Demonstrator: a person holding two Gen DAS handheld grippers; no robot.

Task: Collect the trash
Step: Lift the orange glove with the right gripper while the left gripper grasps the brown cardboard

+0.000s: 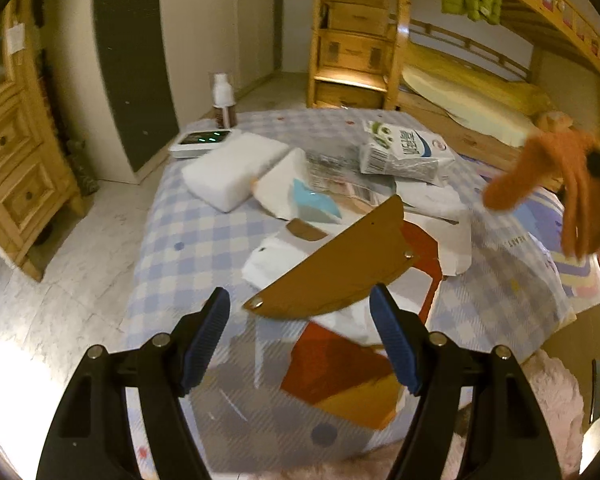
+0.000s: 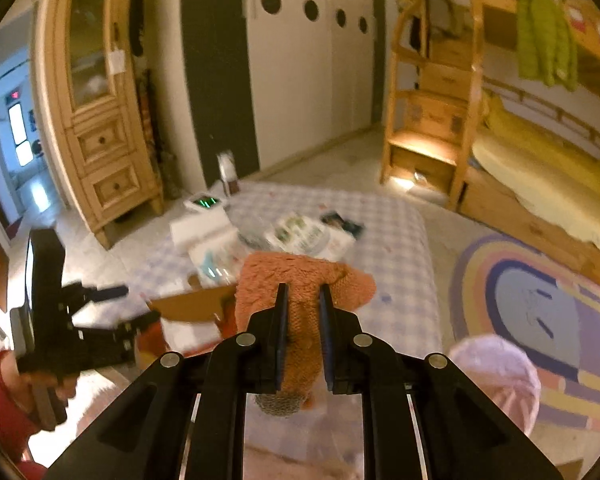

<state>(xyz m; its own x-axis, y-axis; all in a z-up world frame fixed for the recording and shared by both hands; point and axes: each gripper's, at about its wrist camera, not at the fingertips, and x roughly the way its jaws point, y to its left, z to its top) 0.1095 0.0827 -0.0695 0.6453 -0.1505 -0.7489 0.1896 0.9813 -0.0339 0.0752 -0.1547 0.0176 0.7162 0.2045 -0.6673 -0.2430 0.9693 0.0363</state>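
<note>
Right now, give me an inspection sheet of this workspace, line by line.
Surface: blue-and-white checked cloth over a low table.
Job's things: crumpled milk carton, brown half-round cardboard piece, red-and-orange paper bag, white foam blocks, printed leaflets.
Clutter: brown bottle with white cap, white device with green lights.
Grippers: left gripper open, above the cardboard; right gripper shut on a fuzzy orange glove.
Cables: nothing seen.
Surroundings: pine cabinet, wooden bunk bed, green jacket, round striped rug.
</note>
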